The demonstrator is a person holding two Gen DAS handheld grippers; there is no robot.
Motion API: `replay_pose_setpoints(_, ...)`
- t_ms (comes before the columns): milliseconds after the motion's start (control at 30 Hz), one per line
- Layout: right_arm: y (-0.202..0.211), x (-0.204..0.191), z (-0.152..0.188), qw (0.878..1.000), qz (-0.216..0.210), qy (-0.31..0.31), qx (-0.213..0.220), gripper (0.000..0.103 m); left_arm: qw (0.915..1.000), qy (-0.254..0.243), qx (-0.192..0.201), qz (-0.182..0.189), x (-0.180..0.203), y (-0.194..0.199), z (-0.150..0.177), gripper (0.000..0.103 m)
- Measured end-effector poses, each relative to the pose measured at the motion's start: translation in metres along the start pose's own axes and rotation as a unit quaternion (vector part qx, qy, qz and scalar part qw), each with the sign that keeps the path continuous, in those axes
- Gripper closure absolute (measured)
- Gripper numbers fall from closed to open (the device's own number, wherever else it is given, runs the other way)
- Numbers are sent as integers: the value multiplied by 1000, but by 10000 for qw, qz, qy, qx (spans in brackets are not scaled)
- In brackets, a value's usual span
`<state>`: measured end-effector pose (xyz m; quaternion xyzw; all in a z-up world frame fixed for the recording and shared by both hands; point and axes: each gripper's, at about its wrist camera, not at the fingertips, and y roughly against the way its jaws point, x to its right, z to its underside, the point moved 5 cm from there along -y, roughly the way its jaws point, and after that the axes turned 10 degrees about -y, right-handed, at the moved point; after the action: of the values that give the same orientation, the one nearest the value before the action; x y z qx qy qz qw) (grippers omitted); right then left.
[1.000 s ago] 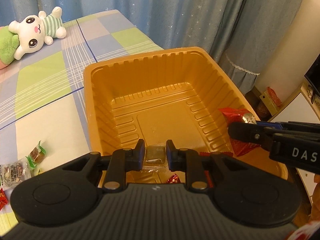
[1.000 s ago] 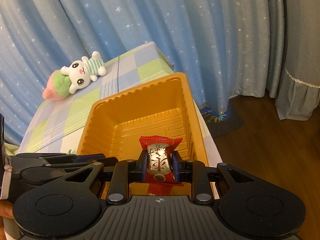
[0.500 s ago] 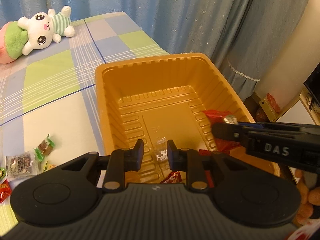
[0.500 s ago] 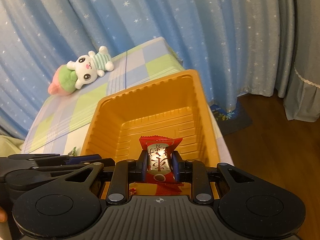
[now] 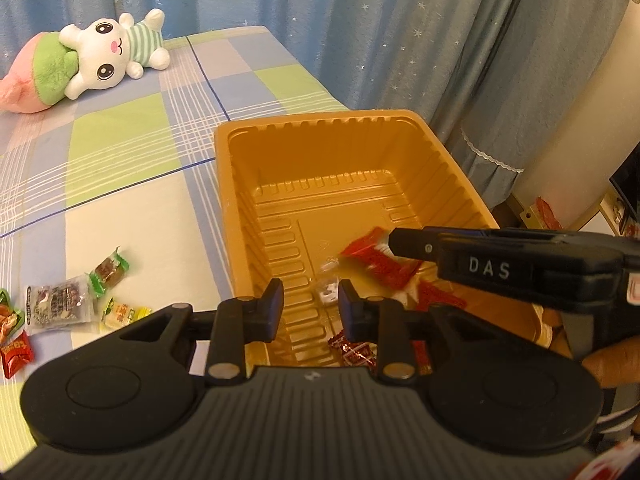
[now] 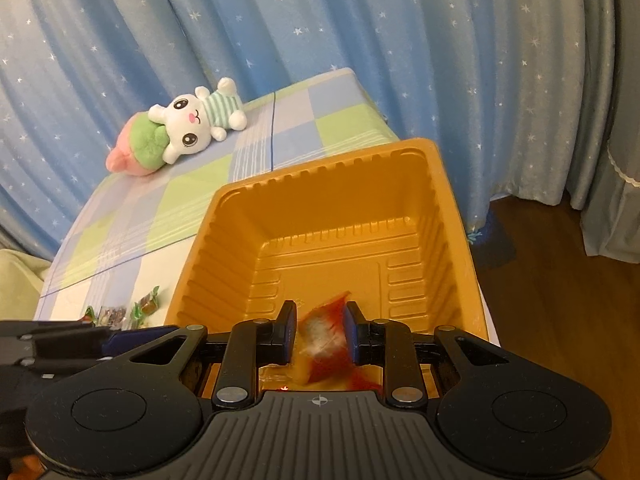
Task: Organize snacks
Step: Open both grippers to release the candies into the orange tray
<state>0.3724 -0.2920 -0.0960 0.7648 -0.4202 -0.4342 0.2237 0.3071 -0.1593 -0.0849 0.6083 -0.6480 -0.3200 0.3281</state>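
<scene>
Nearest the left camera, the left hand-held gripper (image 5: 310,306) hung over the near end of the orange tray (image 5: 224,184), its jaws opening with nothing pressed between the pads; a small clear-wrapped candy (image 5: 329,294) showed in the gap but lay loose below, on the tray floor beside other red wrappers. Just to its right, the right hand-held gripper (image 6: 321,333) reached in over the tray's right side, its jaws also opening, and the red snack packet (image 6: 326,342) sat blurred between the pads, apparently slipping free and falling toward the tray floor, its long axis tilted and running roughly away from the camera. The coming move probably turned on the loose snacks (image 5: 76,308) left on the checked bed cover (image 5: 132,208): they lay to the left of the tray, outside its left wall, so the left hand-held gripper was plainly the nearer one, while the right would have had to cross the whole tray. The tray's ribbed left wall stood between that gripper and the pile, so a lift over the rim seemed needed. Beyond the snacks the cover was open and flat, giving free room up to the plush rabbit (image 5: 116,54) far back near the starred curtain (image 5: 360,20).
</scene>
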Motion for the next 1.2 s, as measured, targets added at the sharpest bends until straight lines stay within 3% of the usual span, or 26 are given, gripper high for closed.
replay_pose_setpoints(267,20,6,6,10000,25,-60,58,46,10000,26,28,7,4,9,5,71)
replay_pose_setpoints(667,51,7,21,9998,-11,-186,6,27,9999,73,45,-66,4,30,17,59)
replay_pose_setpoints(1200,85,-15,60,9998,126,-160,-32,20,9999,61,42,-84,-13,62,45,51)
